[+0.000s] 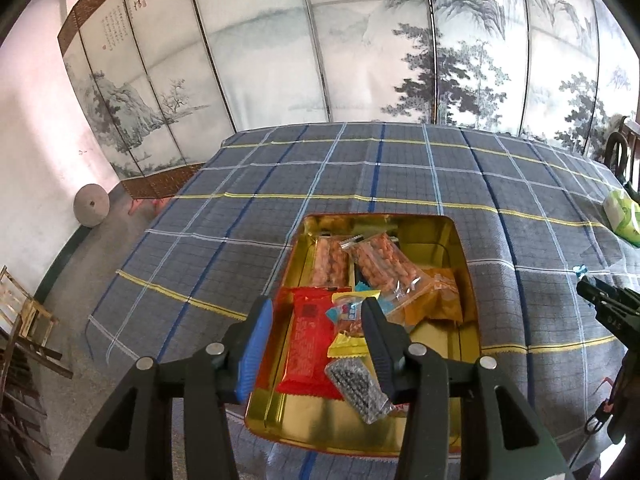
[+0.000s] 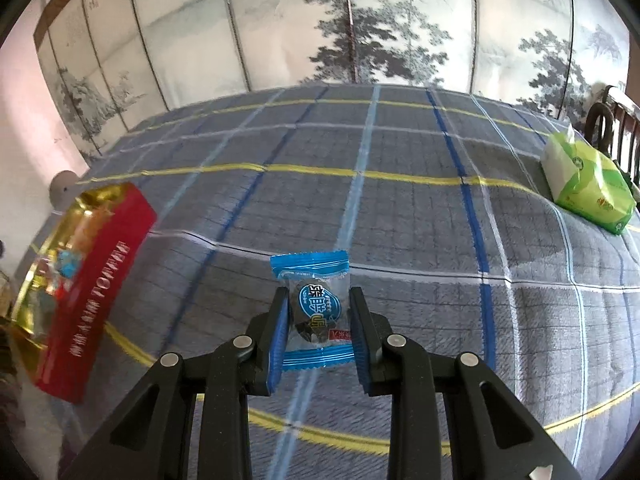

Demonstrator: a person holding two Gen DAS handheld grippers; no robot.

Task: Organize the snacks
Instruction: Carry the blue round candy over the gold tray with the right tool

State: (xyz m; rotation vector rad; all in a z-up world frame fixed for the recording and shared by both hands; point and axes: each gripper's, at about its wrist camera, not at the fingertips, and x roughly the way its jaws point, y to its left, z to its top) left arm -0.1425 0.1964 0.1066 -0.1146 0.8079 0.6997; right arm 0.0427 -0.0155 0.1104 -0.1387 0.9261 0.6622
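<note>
1. The blue candy sits upright, clamped between the right gripper's blue pads, lifted above the plaid tablecloth.
2. Off at nine o'clock from it, the red tin shows its gold inside, blurred.
3. From the left wrist, that tin lies right below the left gripper, whose fingers are spread wide, grasping nothing.
4. Inside the tin: a red packet between the fingers, a yellow-edged wrapper beside it, a silver packet at six o'clock, clear peanut bags at twelve, an orange pouch at two.
5. The right gripper shows at three o'clock, holding its candy.
6. A green tissue pack rests at two o'clock, near the table edge.
7. A painted folding screen stands behind the table.
</note>
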